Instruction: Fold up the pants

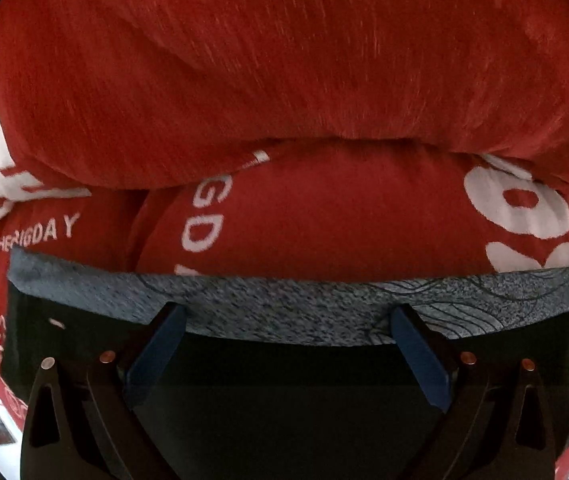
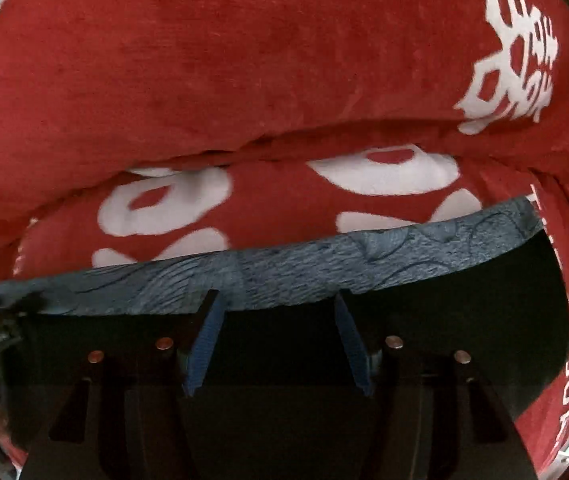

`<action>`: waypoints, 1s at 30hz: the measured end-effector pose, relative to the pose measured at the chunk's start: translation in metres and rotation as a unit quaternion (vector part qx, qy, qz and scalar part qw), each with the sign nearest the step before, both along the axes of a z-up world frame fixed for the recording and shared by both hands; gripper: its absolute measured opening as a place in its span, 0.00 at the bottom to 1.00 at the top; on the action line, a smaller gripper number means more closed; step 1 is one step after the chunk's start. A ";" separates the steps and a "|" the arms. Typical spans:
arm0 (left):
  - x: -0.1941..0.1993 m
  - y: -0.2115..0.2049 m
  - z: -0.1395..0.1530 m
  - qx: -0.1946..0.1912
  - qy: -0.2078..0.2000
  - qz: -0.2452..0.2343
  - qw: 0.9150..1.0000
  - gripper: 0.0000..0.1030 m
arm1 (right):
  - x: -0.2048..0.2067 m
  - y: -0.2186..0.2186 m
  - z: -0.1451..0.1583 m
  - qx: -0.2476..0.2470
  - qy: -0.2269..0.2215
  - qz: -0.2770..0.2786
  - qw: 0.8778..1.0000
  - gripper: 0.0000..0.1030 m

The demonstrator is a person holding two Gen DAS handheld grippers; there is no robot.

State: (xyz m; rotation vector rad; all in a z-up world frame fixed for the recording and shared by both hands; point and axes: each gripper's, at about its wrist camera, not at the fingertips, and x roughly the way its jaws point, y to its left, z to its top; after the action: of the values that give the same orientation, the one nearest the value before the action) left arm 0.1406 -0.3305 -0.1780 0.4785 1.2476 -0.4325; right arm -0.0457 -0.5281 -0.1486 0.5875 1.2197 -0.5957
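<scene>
1. Showing both grippers w/ jaws apart: left gripper (image 1: 288, 316) and right gripper (image 2: 278, 300) are each spreading blue-padded fingers (image 1: 156, 356) wide, nothing clamped between them.
2. Lying just ahead of the fingertips, the pants (image 1: 284, 300) are appearing as a grey patterned band (dark garment below it, prob. same item; cannot tell for sure). In the right wrist view the same grey edge (image 2: 324, 264) is running across, tilted up to the right.
3. Filling the bkgd, a red blanket (image 1: 284, 80) w/ white lettering is bulging in two thick rolls beyond the pants.
4. Step in hand (judged): approaching the grey edge for a two-point pinch, fold not yet begun.
5. Next move is calling for: easing both fingertip pairs over the grey edge, closing on fabric only, avoiding the red blanket, then lifting evenly so the layer is folding flat.
</scene>
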 end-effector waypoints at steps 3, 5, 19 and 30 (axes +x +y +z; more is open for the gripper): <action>-0.009 0.014 0.016 -0.006 -0.006 -0.021 1.000 1.00 | 0.004 -0.004 0.004 0.020 0.018 0.016 1.000 0.65; -0.019 0.025 0.023 -0.011 -0.001 -0.030 0.999 1.00 | 0.000 -0.004 0.018 0.031 0.004 0.007 1.000 0.66; -0.120 0.061 0.004 0.001 0.082 -0.081 0.993 1.00 | -0.088 0.057 0.019 0.136 -0.077 -0.051 0.986 0.71; -0.140 0.051 0.025 0.025 0.067 -0.087 0.994 1.00 | -0.065 0.055 0.012 0.188 -0.069 0.010 0.980 0.96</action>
State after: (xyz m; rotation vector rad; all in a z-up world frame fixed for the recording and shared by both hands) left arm 0.0002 -0.2797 -0.1534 0.6113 1.3546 -0.5890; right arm -0.1110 -0.4735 -0.1369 0.9178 1.2115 -0.2996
